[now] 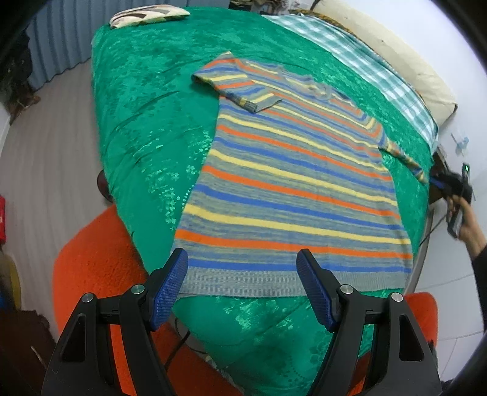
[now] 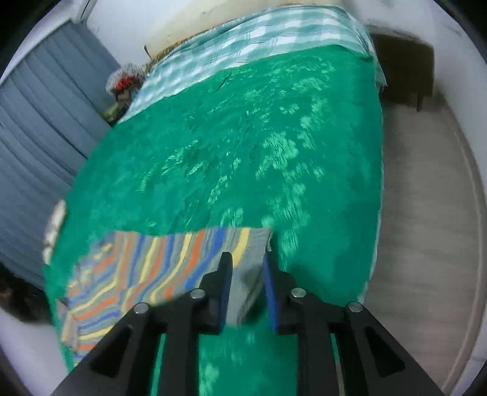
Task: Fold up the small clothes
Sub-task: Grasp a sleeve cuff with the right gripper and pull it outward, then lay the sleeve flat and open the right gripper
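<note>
Striped sweater (image 1: pixel 292 195) lies flat on the green bed (image 1: pixel 146 128); left claw (image 1: pixel 242 274) gapes empty over its hem, right claw (image 2: pixel 247 259) pinches a sleeve cuff

We see a green bedspread (image 1: pixel 146 128) on the bed, a green-checked sheet (image 1: pixel 374 70) along its far side, a patterned pillow (image 1: pixel 146 15), an orange rug (image 1: pixel 100 259), grey curtains (image 2: pixel 36 137).

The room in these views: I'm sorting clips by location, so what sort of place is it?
Most likely a bedroom. A striped sweater lies spread on a bed with a green bedspread, a pillow sits at its far corner, and a checked sheet covers one end.
</note>
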Demonstrator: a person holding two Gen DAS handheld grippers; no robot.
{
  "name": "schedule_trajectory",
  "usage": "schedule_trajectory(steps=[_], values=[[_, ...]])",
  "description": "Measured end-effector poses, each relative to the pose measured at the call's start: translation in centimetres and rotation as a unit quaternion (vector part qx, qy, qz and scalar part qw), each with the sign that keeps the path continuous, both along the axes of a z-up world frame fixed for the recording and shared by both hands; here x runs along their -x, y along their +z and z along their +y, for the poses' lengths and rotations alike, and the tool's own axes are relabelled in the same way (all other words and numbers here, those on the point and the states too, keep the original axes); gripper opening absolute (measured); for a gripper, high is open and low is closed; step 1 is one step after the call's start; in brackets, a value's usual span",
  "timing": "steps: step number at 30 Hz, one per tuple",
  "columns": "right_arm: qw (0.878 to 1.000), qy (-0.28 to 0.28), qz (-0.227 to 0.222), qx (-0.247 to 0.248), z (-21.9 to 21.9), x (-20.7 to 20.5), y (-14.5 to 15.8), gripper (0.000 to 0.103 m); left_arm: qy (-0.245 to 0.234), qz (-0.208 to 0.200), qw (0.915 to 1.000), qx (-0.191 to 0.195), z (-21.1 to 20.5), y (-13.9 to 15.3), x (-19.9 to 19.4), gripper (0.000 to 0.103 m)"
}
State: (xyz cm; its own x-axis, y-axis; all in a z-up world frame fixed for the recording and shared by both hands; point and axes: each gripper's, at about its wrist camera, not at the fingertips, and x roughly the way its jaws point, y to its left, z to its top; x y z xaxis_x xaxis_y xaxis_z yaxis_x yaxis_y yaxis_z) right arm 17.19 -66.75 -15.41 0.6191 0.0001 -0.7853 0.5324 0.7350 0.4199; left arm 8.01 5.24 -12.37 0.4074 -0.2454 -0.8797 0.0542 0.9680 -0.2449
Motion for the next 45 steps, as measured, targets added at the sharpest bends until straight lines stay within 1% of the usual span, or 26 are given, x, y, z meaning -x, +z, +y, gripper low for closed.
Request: schedule_trajectory(steps=[3,5,6,8,10,11,12,13,16,18,20,21,22,24,26,29,33,35,36,37,39,40,41,43,44,45], values=[[0.999,0.015,-0.012,-0.026,1.4,2.7,-1.3,0.022,-0.001,0.005,1.0,0.003,-0.1,-0.3,-0.1,0.076],[0.998,0.055,-0.023,-0.025,2.7,2.9,-2.4,0.026,-0.007,0.01,0.9999,0.004,-0.4,-0.5,-0.3,0.076],[0.997,0.075,-0.019,-0.007,3.4,2.7,-2.9,0.028,-0.01,0.012,0.9999,0.005,-0.6,-0.5,-0.4,0.076],[0.994,0.099,-0.017,0.05,4.8,1.8,-3.1,0.028,-0.013,0.011,0.9998,0.005,-0.9,-0.4,-0.4,0.076],[0.99,0.101,-0.028,0.093,5.2,0.5,-2.9,0.028,-0.01,0.006,0.9999,0.004,-0.9,-0.1,-0.3,0.076],[0.99,0.1,-0.034,0.097,5.2,0.1,-2.8,0.028,-0.007,0.004,1.0,0.004,-0.8,0.1,-0.3,0.076],[0.989,0.106,-0.043,0.091,5.1,-0.6,-2.7,0.024,-0.004,0.003,1.0,0.004,-0.7,0.2,-0.2,0.076],[0.989,0.12,-0.047,0.073,4.9,-1.2,-2.5,0.003,0.001,0.001,1.0,0.005,-0.4,0.4,-0.1,0.076],[0.988,0.142,-0.04,0.04,3.8,-1.8,-1.5,0.004,0.015,0.003,0.9999,0.005,0.4,0.3,0.1,0.076],[0.991,0.133,-0.024,-0.015,1.9,-2.1,-0.6,0.004,0.017,0.008,0.9998,0.002,0.6,0.0,0.1,0.076],[0.989,0.109,0.023,-0.102,-0.3,-2.1,-1.2,0.004,0.014,0.013,0.9998,-0.001,0.5,-0.5,0.0,0.076],[0.987,0.089,0.051,-0.12,-1.2,-1.7,-1.6,0.004,0.01,0.016,0.9998,-0.002,0.3,-0.7,-0.1,0.076],[0.987,0.078,0.066,-0.126,-1.7,-1.5,-2.1,0.004,0.007,0.017,0.9998,-0.003,0.1,-0.8,-0.3,0.076],[0.985,0.063,0.115,-0.112,-2.0,-1.5,-3.6,0.003,-0.004,0.015,0.9999,-0.006,-0.5,-0.7,-0.4,0.076],[0.985,0.059,0.131,-0.101,-1.2,-1.7,-4.4,0.003,-0.012,0.01,0.9998,-0.011,-0.7,-0.3,-0.3,0.076],[0.986,0.062,0.143,-0.06,0.0,-2.0,-4.2,0.003,-0.015,0.005,0.9995,-0.027,-0.4,-0.2,0.0,0.076],[0.987,0.063,0.146,-0.035,0.4,-1.8,-3.7,0.003,-0.021,-0.001,0.9982,-0.055,1.0,0.4,-0.4,0.076],[0.985,0.069,0.157,0.001,1.1,-2.0,-3.0,0.014,-0.027,-0.017,0.9969,-0.072,2.0,1.7,-1.2,0.076],[0.982,0.072,0.172,0.036,1.7,-2.0,-2.3,0.028,-0.03,-0.029,0.996,-0.079,2.5,2.4,-1.7,0.076],[0.978,0.069,0.183,0.075,1.9,-1.8,-1.4,0.033,-0.034,-0.049,0.9944,-0.087,2.9,3.5,-2.5,0.077],[0.968,0.073,0.177,0.164,3.6,-1.3,1.1,0.033,-0.042,-0.078,0.9917,-0.093,3.1,5.0,-4.1,0.083],[0.965,0.079,0.166,0.185,4.3,-1.2,1.8,0.033,-0.05,-0.099,0.9893,-0.095,2.7,5.9,-5.5,0.084],[0.967,0.087,0.146,0.192,5.2,-1.3,2.4,0.033,-0.059,-0.114,0.9875,-0.091,2.3,6.4,-6.5,0.085],[0.975,0.115,0.093,0.167,6.4,-1.7,2.6,0.035,-0.092,-0.152,0.9808,-0.081,0.7,6.9,-9.4,0.087],[0.979,0.134,0.067,0.137,7.1,-2.1,1.8,0.035,-0.108,-0.162,0.9775,-0.082,-0.2,6.7,-10.6,0.087],[0.98,0.142,0.065,0.12,7.4,-2.3,0.8,0.035,-0.128,-0.168,0.9738,-0.085,-1.4,6.4,-11.9,0.087]])
